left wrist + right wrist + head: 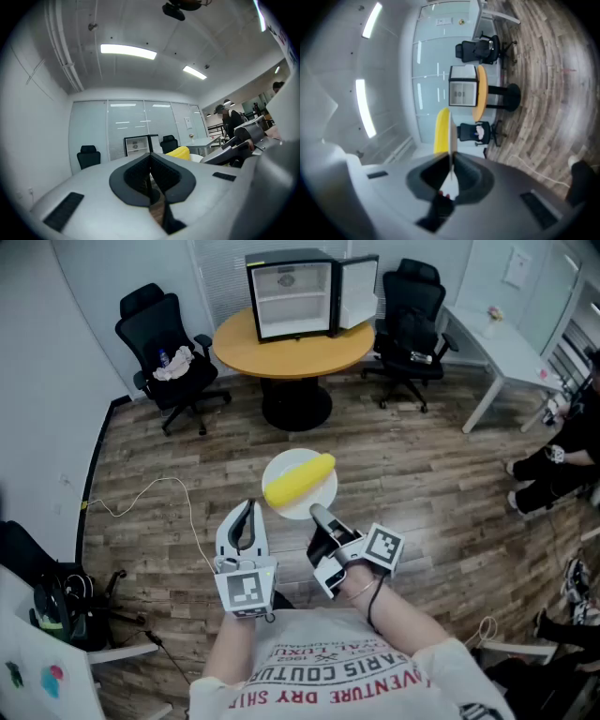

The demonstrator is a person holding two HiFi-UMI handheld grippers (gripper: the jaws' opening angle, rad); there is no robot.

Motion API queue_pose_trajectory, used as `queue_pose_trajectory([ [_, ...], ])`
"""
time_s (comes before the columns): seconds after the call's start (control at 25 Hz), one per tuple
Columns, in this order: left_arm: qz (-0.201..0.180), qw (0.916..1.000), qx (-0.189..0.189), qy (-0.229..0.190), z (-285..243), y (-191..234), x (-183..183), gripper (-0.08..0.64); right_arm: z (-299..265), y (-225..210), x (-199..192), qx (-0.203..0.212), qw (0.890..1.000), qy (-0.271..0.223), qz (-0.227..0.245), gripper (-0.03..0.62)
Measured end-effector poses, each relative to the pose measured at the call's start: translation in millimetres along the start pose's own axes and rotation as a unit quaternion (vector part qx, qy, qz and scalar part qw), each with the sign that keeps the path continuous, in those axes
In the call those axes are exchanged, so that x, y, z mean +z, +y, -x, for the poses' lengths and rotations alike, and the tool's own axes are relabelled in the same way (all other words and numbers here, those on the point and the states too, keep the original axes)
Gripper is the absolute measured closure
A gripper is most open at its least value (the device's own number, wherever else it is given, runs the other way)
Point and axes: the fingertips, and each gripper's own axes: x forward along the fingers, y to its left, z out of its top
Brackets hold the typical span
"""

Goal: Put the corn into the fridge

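Observation:
A yellow corn cob [298, 479] lies on a small white plate [316, 506] held in the air over the wooden floor. My right gripper [322, 517] is shut on the plate's near rim. In the right gripper view the plate [452, 136] runs edge-on between the jaws with the corn [442, 131] on its left face. My left gripper [246, 512] hangs beside the plate, shut with nothing in it. In the left gripper view the corn [178, 151] shows just past the jaws. The small black fridge [291, 294] stands far ahead on a round wooden table [292, 351], its door swung open to the right.
Black office chairs [169, 338] [412, 320] flank the table, the left one with items on its seat. A white desk [502, 348] stands at the right, and a seated person's legs [553, 474] are beyond it. A pale cable [155, 493] trails over the floor at the left.

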Motion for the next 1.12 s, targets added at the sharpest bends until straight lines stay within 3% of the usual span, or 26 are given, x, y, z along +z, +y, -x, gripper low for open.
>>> queue_pose_trajectory([
  [0.32, 0.028, 0.9996, -0.001, 0.009, 1, 4, -13, 0.526, -1, -3, -5, -0.004, 1.000, 0.004, 0.001, 0.546],
  [0.48, 0.031, 0.9995, -0.004, 0.009, 3, 3, -14, 0.526, 5, -6, -5, -0.026, 1.000, 0.000, 0.016, 0.548],
  [0.84, 0.041, 0.9989, -0.014, 0.016, 0, -9, -21, 0.526, 7, -14, 1, -0.029, 0.999, 0.000, 0.015, 0.548],
  [1.12, 0.041, 0.9985, -0.027, 0.022, -39, 8, -44, 0.526, -27, -28, 16, -0.042, 0.999, -0.002, 0.030, 0.549],
])
